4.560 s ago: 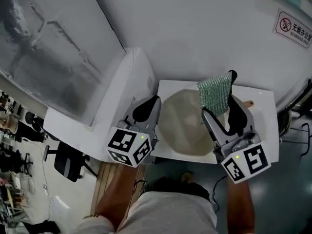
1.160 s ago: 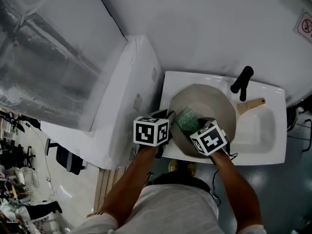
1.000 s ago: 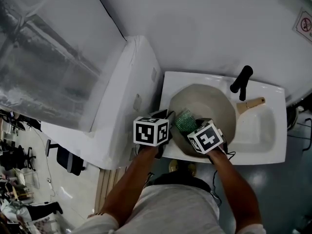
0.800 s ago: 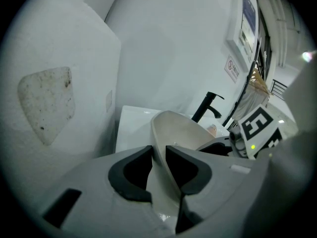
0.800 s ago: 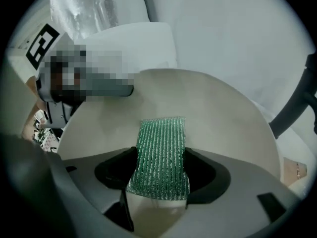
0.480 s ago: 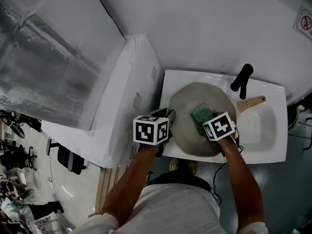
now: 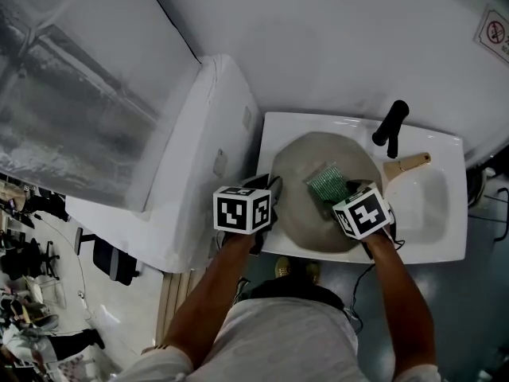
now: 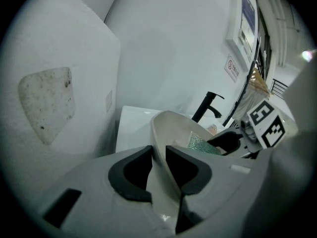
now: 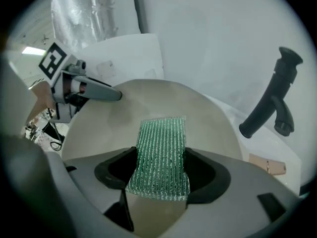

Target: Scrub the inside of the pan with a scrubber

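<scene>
A beige pan (image 7: 306, 177) lies tilted in the white sink (image 7: 441, 213), its wooden handle (image 7: 404, 164) pointing to the right. My left gripper (image 8: 157, 168) is shut on the pan's left rim (image 8: 161, 133); the rim passes between its two black pads. My right gripper (image 9: 162, 175) is shut on a green glittery scrubber (image 9: 161, 155), which lies flat against the pan's inside (image 9: 129, 113). In the head view the scrubber (image 7: 327, 185) sits right of the pan's middle, just ahead of the right gripper's marker cube (image 7: 363, 210).
A black faucet (image 7: 390, 125) stands at the sink's back edge, right of the pan. A white cabinet (image 7: 199, 157) borders the sink on the left. The white wall rises behind. A small sign (image 7: 493, 34) hangs at the upper right.
My right gripper has swept the scrubber from the pan's left side to right of its middle. The left gripper has kept its hold on the rim without moving.
</scene>
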`<state>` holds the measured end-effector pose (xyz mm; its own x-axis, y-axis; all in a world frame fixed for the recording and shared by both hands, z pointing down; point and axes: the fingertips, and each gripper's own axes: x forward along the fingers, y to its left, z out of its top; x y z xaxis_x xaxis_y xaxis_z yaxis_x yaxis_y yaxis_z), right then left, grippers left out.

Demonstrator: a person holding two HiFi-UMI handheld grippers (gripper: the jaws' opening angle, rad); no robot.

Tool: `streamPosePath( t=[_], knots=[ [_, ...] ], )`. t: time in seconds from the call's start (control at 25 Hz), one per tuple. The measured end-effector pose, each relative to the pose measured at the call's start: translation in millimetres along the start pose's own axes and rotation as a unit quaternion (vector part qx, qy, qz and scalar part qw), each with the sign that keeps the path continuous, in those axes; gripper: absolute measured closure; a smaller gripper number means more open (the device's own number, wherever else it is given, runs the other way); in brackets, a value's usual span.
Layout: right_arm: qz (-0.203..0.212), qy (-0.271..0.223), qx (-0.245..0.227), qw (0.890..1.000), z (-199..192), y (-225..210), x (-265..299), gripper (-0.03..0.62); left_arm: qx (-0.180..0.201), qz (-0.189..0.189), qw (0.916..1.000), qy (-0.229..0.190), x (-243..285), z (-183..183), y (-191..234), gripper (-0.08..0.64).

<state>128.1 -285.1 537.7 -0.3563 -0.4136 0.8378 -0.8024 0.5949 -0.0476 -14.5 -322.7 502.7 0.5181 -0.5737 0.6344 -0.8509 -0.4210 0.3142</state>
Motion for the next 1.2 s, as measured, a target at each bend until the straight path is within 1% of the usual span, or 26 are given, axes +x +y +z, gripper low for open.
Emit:
streamPosePath(
  t=[0.12,0.24,0.32,0.4,0.52,0.72,0.84,1.08,1.2],
  knots=[
    [0.031,-0.006,-0.016,0.999,3.5,28.2,-7.9,0.288,-0.001,0.000,1.0000,-0.001,0.0,-0.1,0.5,0.462],
    [0.071,-0.003,-0.016,0.997,4.4,55.4,-6.4,0.288,-0.001,0.000,1.0000,-0.001,-0.2,0.2,0.8,0.462],
    [0.091,0.009,-0.017,0.996,0.8,68.8,-1.4,0.288,0.000,0.000,1.0000,0.000,-0.1,0.3,0.5,0.462],
    [0.098,0.025,-0.024,0.995,-5.9,75.4,4.6,0.288,0.002,0.001,1.0000,0.001,0.0,0.2,-0.1,0.462],
    [0.088,0.050,-0.035,0.994,-17.0,74.2,11.4,0.288,0.003,0.001,1.0000,0.001,-0.4,-0.4,-0.9,0.462],
    [0.051,0.086,-0.066,0.993,-29.9,56.3,12.1,0.288,0.003,0.000,1.0000,-0.001,-0.9,-0.4,-0.1,0.462],
    [0.033,0.097,-0.082,0.991,-34.2,43.4,7.9,0.288,0.003,-0.001,1.0000,-0.002,-0.8,-0.3,0.1,0.462],
    [-0.013,0.114,-0.095,0.989,-41.4,16.8,0.1,0.288,0.007,0.000,1.0000,-0.001,-0.6,-0.3,0.2,0.462],
    [-0.029,0.119,-0.100,0.987,-42.1,7.8,-3.8,0.288,0.009,0.001,1.0000,0.000,-0.6,-0.3,0.2,0.460]
  ],
)
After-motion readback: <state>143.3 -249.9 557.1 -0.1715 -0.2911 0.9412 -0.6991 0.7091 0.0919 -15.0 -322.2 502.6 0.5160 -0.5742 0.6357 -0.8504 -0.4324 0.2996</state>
